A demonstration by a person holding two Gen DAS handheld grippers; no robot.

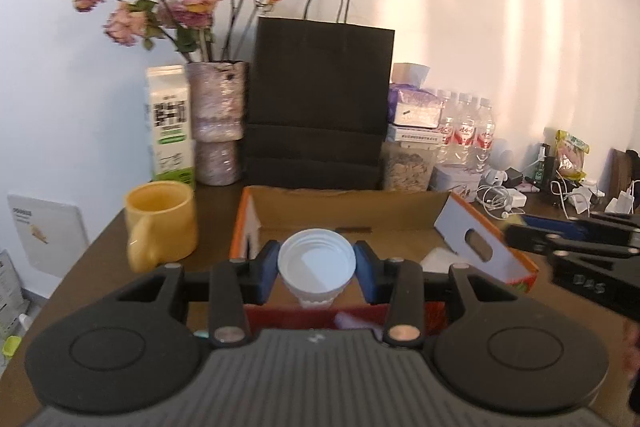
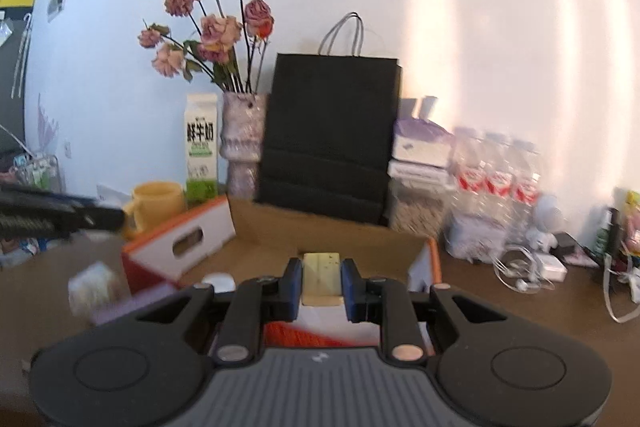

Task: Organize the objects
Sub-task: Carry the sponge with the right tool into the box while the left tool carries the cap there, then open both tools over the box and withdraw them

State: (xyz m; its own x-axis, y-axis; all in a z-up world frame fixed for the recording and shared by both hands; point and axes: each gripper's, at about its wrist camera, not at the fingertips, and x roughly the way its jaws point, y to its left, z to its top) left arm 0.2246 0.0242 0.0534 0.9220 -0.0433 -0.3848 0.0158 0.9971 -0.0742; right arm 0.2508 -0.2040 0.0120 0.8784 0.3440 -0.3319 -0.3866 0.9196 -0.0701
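Note:
My left gripper [image 1: 317, 267] is shut on a white ribbed plastic cup [image 1: 316, 269], upright with its mouth open, held over the near edge of an open cardboard box [image 1: 344, 211] with orange flaps. My right gripper [image 2: 321, 283] is shut on a pale yellow flat block [image 2: 321, 277], held over the same box [image 2: 320, 227] from its right side. The right gripper also shows at the right edge of the left wrist view [image 1: 576, 247], and the left gripper at the left edge of the right wrist view [image 2: 60, 215]. A white item [image 1: 440, 259] lies inside the box.
A yellow mug [image 1: 160, 227] stands left of the box. Behind it are a milk carton [image 1: 170, 131], a vase of dried roses [image 1: 218, 123], a black paper bag [image 1: 320, 107], water bottles [image 1: 468, 131], boxes and cables [image 1: 500, 199] on the brown table [image 1: 100, 259].

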